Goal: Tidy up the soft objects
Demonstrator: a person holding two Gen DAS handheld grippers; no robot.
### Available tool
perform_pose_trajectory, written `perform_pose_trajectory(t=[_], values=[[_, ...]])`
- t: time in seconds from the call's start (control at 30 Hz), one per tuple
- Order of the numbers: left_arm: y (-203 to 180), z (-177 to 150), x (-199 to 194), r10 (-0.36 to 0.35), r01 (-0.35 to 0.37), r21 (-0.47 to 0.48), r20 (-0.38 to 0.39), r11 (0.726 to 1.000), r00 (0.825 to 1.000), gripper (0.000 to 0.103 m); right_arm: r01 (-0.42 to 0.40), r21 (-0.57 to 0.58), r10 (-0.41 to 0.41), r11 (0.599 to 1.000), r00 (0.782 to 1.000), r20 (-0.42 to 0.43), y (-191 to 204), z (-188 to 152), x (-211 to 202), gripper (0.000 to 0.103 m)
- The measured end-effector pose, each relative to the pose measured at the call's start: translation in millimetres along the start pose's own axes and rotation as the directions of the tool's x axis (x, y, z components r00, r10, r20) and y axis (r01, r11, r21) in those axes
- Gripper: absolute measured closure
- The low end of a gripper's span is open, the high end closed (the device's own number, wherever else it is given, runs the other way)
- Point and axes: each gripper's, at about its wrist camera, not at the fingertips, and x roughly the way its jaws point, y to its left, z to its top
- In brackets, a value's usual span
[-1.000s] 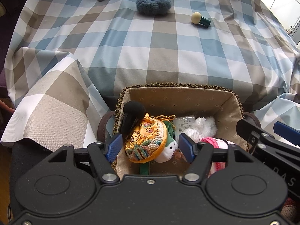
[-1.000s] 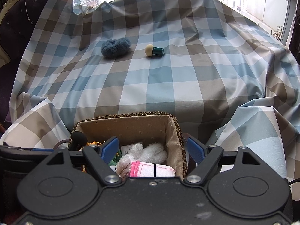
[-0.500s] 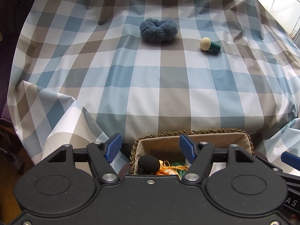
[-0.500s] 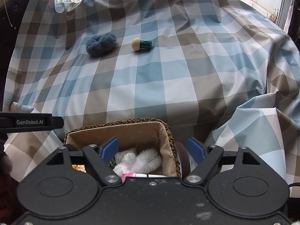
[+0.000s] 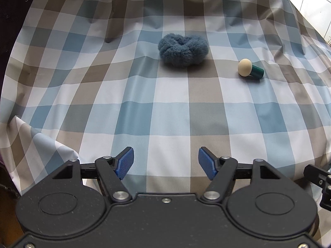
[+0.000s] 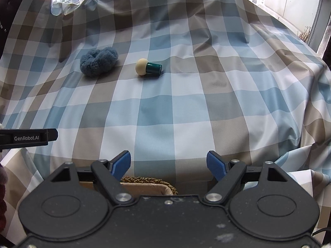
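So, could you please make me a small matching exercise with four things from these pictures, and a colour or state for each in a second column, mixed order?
Column 1
1. scrunchie
2. sponge applicator
3. basket
4. left gripper

Column 2
a. open, holding nothing
b. fluffy and blue, lying on the checked cloth
c. only its braided rim shows, low in the right wrist view
d. lying on its side, cream head and dark green handle

Pairs: 1-b, 2-d, 3-c, 4-a
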Motion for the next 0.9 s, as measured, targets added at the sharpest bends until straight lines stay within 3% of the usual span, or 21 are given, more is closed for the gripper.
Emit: perform_pose_trajectory(t=[0.23,0.43,0.9], values=[[-1,15,33,-0.002,0.001,0.043,0.029,0.999,1.0,0.035,-0.014,0.019,0.013,1.0,0.999,0.029,5,28,29,0.023],[-4,9,55,-0.003,-0.007,0.109,0.092,0.994,0.996,0.035,-0.001,0.026,0.0,1.0,0.999,0.041,14,53,59,0.022],[16,18,79,-0.079,0.079,-0.042,0.011,0.996,0.997,0.035,0.007,0.04,-0.013,0.999,0.991,0.133,47,116,134,0.022]])
